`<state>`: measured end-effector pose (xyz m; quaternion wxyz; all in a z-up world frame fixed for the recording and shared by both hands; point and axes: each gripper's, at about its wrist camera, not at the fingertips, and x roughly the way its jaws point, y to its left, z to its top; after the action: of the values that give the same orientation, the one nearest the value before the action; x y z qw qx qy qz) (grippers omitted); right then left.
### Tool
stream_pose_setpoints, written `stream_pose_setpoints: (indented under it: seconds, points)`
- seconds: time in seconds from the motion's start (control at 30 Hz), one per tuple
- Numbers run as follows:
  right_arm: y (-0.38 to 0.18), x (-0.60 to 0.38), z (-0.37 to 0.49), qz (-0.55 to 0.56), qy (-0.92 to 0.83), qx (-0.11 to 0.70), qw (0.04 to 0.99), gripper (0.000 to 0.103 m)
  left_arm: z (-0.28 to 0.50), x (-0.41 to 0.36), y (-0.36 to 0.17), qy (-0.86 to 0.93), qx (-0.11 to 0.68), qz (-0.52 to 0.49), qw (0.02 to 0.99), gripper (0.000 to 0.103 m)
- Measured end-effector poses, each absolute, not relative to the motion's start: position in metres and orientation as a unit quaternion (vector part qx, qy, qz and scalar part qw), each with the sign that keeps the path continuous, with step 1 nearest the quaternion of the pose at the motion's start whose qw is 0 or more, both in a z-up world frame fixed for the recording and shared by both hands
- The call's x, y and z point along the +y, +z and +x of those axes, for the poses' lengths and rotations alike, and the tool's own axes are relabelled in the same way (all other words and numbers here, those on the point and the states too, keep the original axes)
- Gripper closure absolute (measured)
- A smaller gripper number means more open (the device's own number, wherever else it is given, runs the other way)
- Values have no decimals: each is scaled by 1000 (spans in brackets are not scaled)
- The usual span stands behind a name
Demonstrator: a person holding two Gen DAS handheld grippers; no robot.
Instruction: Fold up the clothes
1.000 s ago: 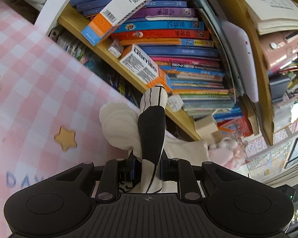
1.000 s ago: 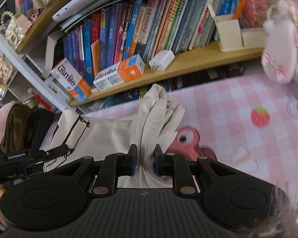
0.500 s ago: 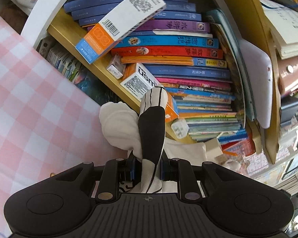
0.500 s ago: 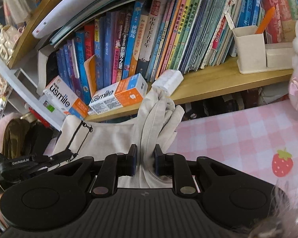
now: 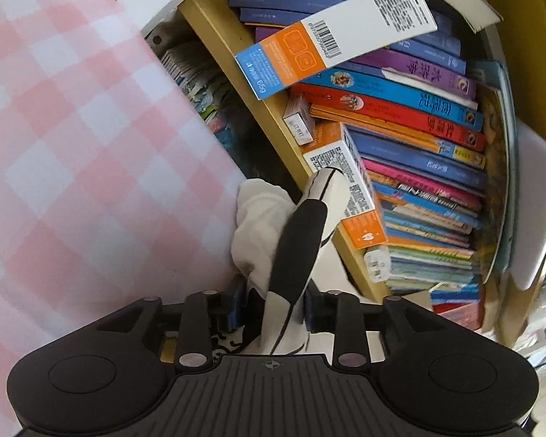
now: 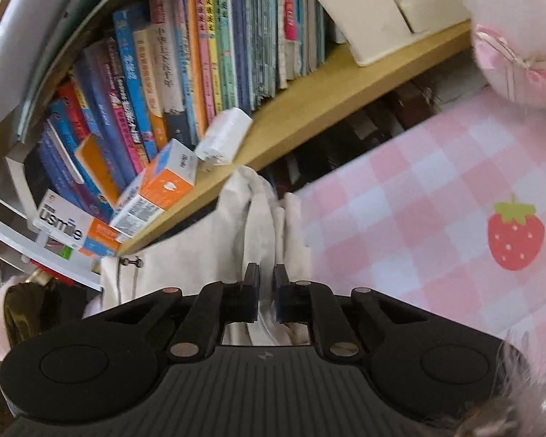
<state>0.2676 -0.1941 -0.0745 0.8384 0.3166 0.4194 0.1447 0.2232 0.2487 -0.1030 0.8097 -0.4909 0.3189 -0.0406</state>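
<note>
Cream-white cloth garment with a black panel and thin black piping [image 5: 298,244] is hanging bunched between my two grippers, lifted above the pink-and-white checked tablecloth [image 5: 72,145]. I am keeping my left gripper [image 5: 273,309] clamped on the black-panelled fold, which is standing up between its fingers. My right gripper [image 6: 266,291] is staying pinched tight on a plain cream pleat of the same garment [image 6: 258,215]. Compared with half a second ago, both cameras are sitting closer to the wooden bookshelf packed with coloured books [image 5: 418,116]; the orange-and-white toothpaste boxes [image 6: 156,193] are looming larger, and the red strawberry print [image 6: 515,235] is now showing higher and bigger on the cloth.
</note>
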Motion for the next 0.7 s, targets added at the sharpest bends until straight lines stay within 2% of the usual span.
stream_pose_setpoints:
  seconds: [0.33,0.43,0.47,0.6,0.67,0.7]
  points:
    - [-76,-177,262,261,120,438,852,95,208,246,-103,-29,327,-476,816,68]
    - [-69,-170,260,224,111,436,864,91,203,245,-90,-17,320,-456,830,68]
    - [-65,-169,257,215,111,433,869,87,199,243,-83,-16,318,-440,839,68]
    - [-48,-166,240,172,114,414,886,85,182,229,-53,-16,314,-359,879,63]
    - [-38,-163,226,147,118,402,896,74,169,216,-43,-1,314,-325,892,58]
    - [-35,-161,219,138,116,396,900,66,163,209,-38,7,313,-308,898,49]
